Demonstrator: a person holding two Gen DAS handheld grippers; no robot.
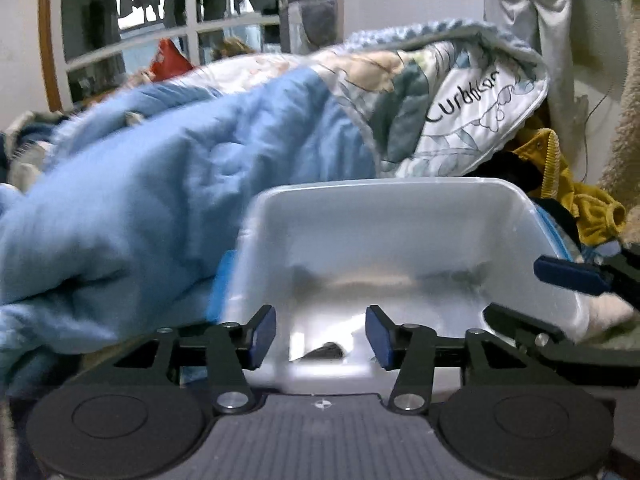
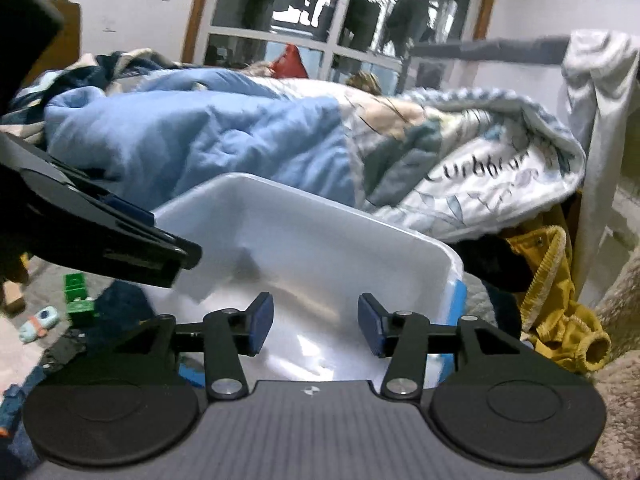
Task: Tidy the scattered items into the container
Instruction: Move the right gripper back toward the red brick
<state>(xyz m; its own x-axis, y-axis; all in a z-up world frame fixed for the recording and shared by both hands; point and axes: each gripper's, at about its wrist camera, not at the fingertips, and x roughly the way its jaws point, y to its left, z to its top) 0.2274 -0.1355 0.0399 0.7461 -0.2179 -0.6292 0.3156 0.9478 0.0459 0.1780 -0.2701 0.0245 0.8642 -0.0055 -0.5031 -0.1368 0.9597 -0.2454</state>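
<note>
Left tool [image 1: 321, 338] sits low at the near rim of the container [image 1: 400, 216], jaws parted about halfway, blue pads clear of everything, nothing between them. Right tool [image 2: 316, 326] likewise over the near edge of the same white plastic container [image 2: 320, 232], jaws parted to a similar gap, nothing held. Each tool shows in the other's view: the right one enters at the right edge of the left view, the left one at the left edge of the right view, both reaching over the container's rim. Inside the container: one small dark item [image 1: 328, 350] on the bottom near the front wall; what it is cannot be told, the picture is blurred. A blue latch [image 2: 460, 300] shows on the container's right side. On the bed surface left of the container lie a green toy block [image 2: 78, 300] and a pale blue toy [image 2: 38, 322], both apart from the container. Just beyond it, a crumpled blue quilt [image 1: 160, 184] with a printed white side. To the right, a mustard-yellow garment [image 2: 560, 320]. Far back, a window [image 2: 340, 20].
</note>
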